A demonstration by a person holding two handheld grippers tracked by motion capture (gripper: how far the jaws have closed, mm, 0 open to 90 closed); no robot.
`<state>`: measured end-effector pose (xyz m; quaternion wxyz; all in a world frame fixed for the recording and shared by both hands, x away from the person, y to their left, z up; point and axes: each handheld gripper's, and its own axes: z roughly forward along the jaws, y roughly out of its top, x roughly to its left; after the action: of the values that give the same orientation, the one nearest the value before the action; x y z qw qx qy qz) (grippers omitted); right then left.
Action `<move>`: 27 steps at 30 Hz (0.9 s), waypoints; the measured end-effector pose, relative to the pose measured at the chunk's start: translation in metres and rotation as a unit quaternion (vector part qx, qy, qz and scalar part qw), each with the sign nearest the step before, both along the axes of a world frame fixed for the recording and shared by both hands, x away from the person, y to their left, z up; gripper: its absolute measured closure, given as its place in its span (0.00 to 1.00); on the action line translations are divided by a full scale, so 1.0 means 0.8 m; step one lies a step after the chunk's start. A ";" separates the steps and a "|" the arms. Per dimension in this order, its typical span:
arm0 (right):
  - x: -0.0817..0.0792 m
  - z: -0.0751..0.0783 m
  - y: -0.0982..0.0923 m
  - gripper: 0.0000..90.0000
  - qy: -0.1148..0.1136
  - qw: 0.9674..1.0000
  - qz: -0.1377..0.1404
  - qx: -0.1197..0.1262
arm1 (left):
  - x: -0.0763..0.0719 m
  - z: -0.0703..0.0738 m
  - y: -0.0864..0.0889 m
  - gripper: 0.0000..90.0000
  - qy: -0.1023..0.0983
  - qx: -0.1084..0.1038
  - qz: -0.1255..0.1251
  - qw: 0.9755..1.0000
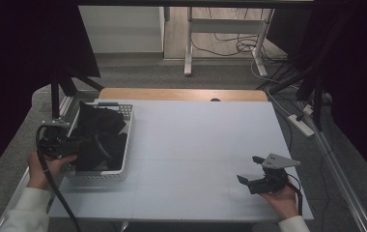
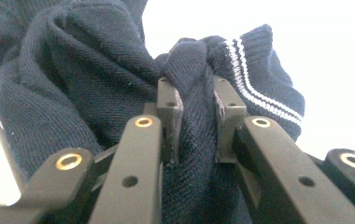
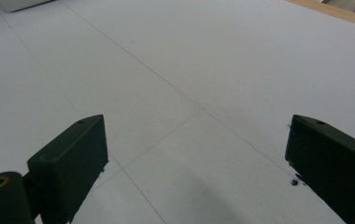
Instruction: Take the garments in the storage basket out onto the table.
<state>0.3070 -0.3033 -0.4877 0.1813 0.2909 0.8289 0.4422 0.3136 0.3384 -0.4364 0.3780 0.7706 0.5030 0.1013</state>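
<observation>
A white slotted basket (image 1: 128,126) stands at the table's left side, heaped with dark knitted clothes (image 1: 99,128). My left gripper (image 1: 82,147) reaches into it from the left and is shut on a fold of a navy sweater (image 2: 73,88). The fabric is pinched between the two pads (image 2: 170,105), and a cuff with white stripes (image 2: 255,93) hangs just to the right. My right gripper (image 1: 250,169) rests low at the table's front right, held by a hand. Its jaws stand wide open (image 3: 196,149) over bare white tabletop, with nothing between them.
The white tabletop (image 1: 201,145) stretches between the basket and the right gripper. A wooden strip (image 1: 181,94) runs along the far edge. Beyond it are desk legs and cables on the floor (image 1: 239,46). Dark curtains hang at both sides.
</observation>
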 end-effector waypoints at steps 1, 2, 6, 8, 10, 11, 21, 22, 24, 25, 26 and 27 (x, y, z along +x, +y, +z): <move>0.000 0.000 0.000 0.06 0.000 1.000 0.000 0.000 | 0.000 0.001 0.000 0.84 0.000 -0.002 -0.001 1.000; 0.000 0.000 0.000 0.06 0.000 1.000 0.001 0.001 | 0.000 0.001 0.000 0.84 0.000 -0.002 -0.001 1.000; 0.000 0.000 0.000 0.06 -0.001 1.000 0.000 0.000 | 0.000 0.004 0.000 0.84 -0.006 -0.002 0.002 1.000; 0.000 0.000 -0.001 0.06 0.000 1.000 0.000 0.003 | 0.000 0.005 0.001 0.85 -0.010 -0.004 0.005 1.000; 0.000 0.000 0.000 0.06 0.000 1.000 0.000 0.002 | -0.001 0.007 0.002 0.85 -0.014 -0.006 0.007 1.000; 0.000 0.000 0.000 0.06 0.000 1.000 0.000 0.001 | -0.001 0.008 0.003 0.85 -0.016 -0.009 0.007 1.000; 0.000 -0.001 0.001 0.06 0.000 1.000 -0.001 0.003 | -0.002 0.021 0.004 0.86 -0.039 -0.029 0.013 0.999; 0.000 -0.001 0.001 0.06 0.000 1.000 -0.001 0.002 | -0.002 0.023 0.003 0.86 -0.041 -0.031 0.013 0.999; 0.000 -0.001 0.001 0.06 0.000 1.000 0.000 0.002 | -0.002 0.025 0.002 0.86 -0.044 -0.036 0.013 0.998; 0.000 -0.001 0.001 0.06 0.000 1.000 0.000 0.002 | -0.001 0.026 0.001 0.86 -0.044 -0.037 0.012 0.998; 0.001 -0.001 0.000 0.06 0.002 1.000 0.002 0.003 | 0.000 0.027 0.000 0.86 -0.046 -0.039 0.013 0.998; 0.001 -0.001 0.000 0.06 0.002 1.000 0.002 0.003 | 0.000 0.027 0.000 0.86 -0.046 -0.039 0.013 0.998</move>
<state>0.3075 -0.3032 -0.4886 0.1778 0.2908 0.8285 0.4443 0.3132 0.3380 -0.4148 0.4288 0.7435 0.4985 0.1218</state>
